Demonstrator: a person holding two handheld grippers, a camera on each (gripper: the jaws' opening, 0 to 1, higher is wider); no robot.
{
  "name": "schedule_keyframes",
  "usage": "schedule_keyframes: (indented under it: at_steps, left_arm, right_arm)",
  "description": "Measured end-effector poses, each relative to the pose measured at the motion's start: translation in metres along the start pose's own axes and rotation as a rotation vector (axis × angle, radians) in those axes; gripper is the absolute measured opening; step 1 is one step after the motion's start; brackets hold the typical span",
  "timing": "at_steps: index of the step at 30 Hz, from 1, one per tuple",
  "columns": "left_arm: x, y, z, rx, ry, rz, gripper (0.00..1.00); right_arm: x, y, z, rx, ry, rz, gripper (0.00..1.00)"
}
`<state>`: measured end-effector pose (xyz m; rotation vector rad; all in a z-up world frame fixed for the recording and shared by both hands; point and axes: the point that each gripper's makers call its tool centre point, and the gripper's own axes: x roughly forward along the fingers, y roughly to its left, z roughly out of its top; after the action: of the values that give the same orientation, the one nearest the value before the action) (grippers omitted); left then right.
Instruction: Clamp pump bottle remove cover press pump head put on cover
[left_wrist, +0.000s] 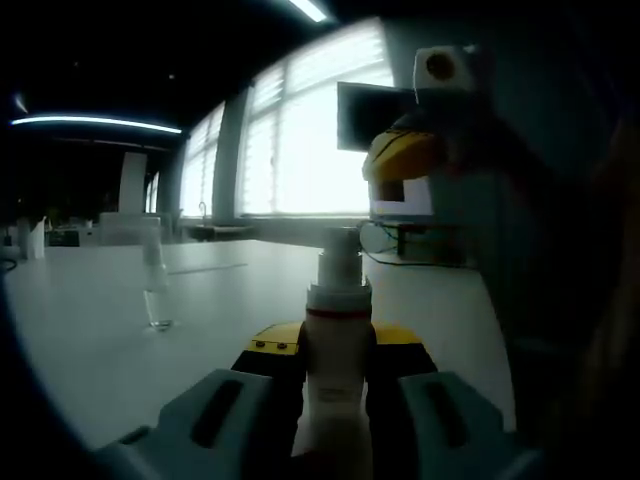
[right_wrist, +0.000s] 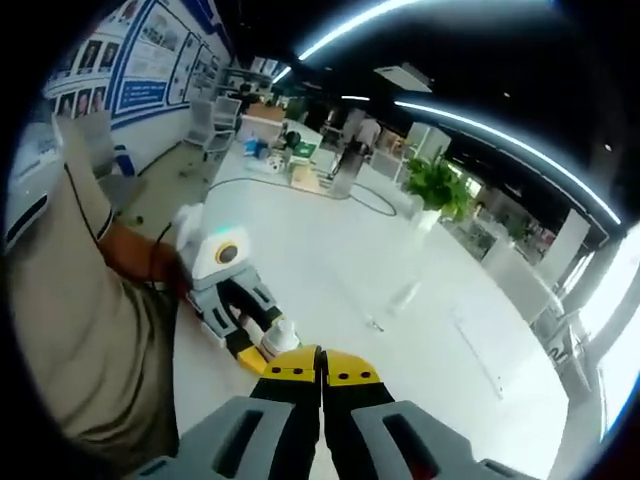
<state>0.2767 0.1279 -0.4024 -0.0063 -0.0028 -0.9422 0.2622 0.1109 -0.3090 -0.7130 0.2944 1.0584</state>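
Already the left gripper (left_wrist: 338, 395) clamps the pump bottle (left_wrist: 338, 350) at lower centre, cover (left_wrist: 157, 285) off on the desk (left_wrist: 100, 330), so the closed right gripper (right_wrist: 321, 372) likely presses the pump head (left_wrist: 340, 255) next

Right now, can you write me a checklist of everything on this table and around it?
Surface: white table, mostly bare.
Job's things: pump bottle upright, cover off; clear cover standing apart on the table.
Clutter: boxes and items at the table's far end.
Grippers: left gripper shut on the bottle; right gripper shut, empty, raised above it.
Cables: black cable looping across the table.
Surroundings: big windows, potted plant, ceiling lights, posters on a wall, person's sleeve.
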Motion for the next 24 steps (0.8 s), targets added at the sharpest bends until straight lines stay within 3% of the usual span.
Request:
schedule_keyframes:
  at_steps: [11,24]
  left_arm:
    - [0.0,-0.001,0.0,-0.002,0.0,-0.002,0.14]
    - [-0.001,-0.001,0.0,-0.003,0.001,-0.002,0.14]
  right_arm:
    - [0.008,-0.005,0.022,-0.054,0.028,0.041,0.0]
    - [0.016,0.002,0.026,-0.098,0.12,0.122,0.0]
